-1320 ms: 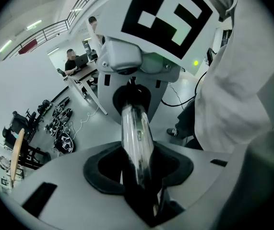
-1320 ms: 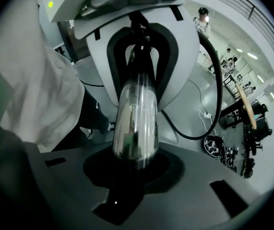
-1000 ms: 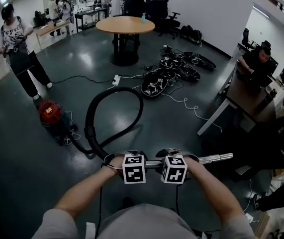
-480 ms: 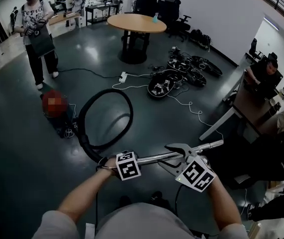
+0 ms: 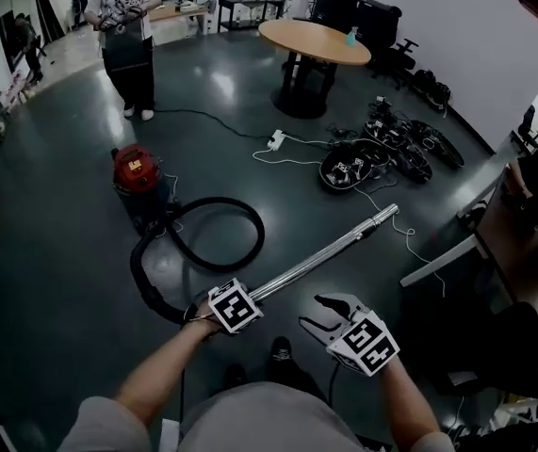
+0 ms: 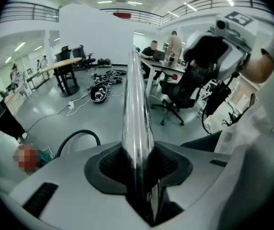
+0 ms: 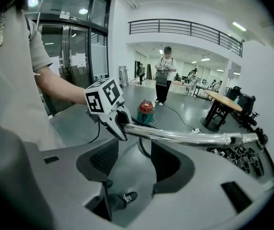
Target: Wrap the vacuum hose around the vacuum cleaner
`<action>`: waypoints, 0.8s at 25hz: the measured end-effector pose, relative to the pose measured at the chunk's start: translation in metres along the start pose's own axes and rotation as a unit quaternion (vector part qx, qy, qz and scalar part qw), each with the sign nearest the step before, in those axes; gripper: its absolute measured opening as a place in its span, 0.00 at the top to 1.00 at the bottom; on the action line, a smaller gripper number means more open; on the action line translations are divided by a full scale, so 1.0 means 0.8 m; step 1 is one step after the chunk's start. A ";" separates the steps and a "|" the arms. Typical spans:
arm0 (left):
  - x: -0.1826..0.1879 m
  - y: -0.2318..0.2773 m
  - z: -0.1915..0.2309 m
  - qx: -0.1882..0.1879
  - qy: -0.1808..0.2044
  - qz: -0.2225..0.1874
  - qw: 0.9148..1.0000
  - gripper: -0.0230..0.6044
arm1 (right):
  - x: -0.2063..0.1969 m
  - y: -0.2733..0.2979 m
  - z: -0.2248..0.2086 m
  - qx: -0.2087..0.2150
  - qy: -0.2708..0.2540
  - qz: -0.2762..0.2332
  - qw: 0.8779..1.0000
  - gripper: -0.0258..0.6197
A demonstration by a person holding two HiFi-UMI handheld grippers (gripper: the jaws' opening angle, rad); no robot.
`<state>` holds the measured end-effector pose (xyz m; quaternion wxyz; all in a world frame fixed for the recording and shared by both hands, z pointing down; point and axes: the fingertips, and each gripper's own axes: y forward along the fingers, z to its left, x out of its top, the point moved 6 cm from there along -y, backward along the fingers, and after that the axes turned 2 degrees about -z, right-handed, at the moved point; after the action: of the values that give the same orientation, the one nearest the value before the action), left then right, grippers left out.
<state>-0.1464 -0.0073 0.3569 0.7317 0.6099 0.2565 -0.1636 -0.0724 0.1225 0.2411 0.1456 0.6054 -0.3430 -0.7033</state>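
The red vacuum cleaner (image 5: 135, 172) stands on the dark floor at the left. Its black hose (image 5: 214, 240) lies in a loop and runs to my left gripper (image 5: 252, 296), which is shut on the near end of the chrome wand (image 5: 330, 252). In the left gripper view the wand (image 6: 136, 104) sits clamped between the pads, pointing away. My right gripper (image 5: 312, 311) hangs to the right of the wand. Its jaws have just been opening, with nothing between them. In the right gripper view the wand (image 7: 189, 137) crosses beyond the open jaws.
A person (image 5: 122, 26) stands behind the vacuum. At the back there is a round wooden table (image 5: 314, 40), with a pile of black gear (image 5: 382, 158) and a power strip with cables (image 5: 276, 141) in front of it. A desk (image 5: 457, 252) stands on the right.
My right gripper has let go of the wand and moved off to its right. The wand has swung from level to pointing up and right, and the hose loop has dropped towards the floor.
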 end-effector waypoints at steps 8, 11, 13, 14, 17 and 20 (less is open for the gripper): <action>0.005 0.017 0.025 0.032 -0.158 -0.063 0.985 0.72 | -0.011 0.072 -0.068 0.100 0.143 -0.048 0.984 0.62; 0.022 0.022 0.027 0.038 -0.184 -0.088 0.978 0.72 | -0.010 0.100 -0.097 0.142 0.209 -0.076 0.964 0.62; 0.030 0.027 0.025 0.044 -0.192 -0.093 0.976 0.72 | -0.011 0.118 -0.115 0.153 0.249 -0.090 0.952 0.62; 0.035 0.029 0.023 0.049 -0.196 -0.094 0.975 0.72 | -0.010 0.125 -0.124 0.163 0.270 -0.097 0.944 0.62; 0.046 0.031 0.025 0.072 -0.217 -0.098 0.968 0.72 | -0.006 0.146 -0.143 0.209 0.329 -0.119 0.913 0.59; 0.053 0.028 0.034 0.089 -0.248 -0.107 0.959 0.72 | -0.002 0.168 -0.150 0.246 0.357 -0.120 0.893 0.59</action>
<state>-0.0946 -0.0260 0.3537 0.6937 0.5817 0.1151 -0.4089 0.0143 -0.0100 0.3270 0.0194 0.8685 -0.3551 -0.3453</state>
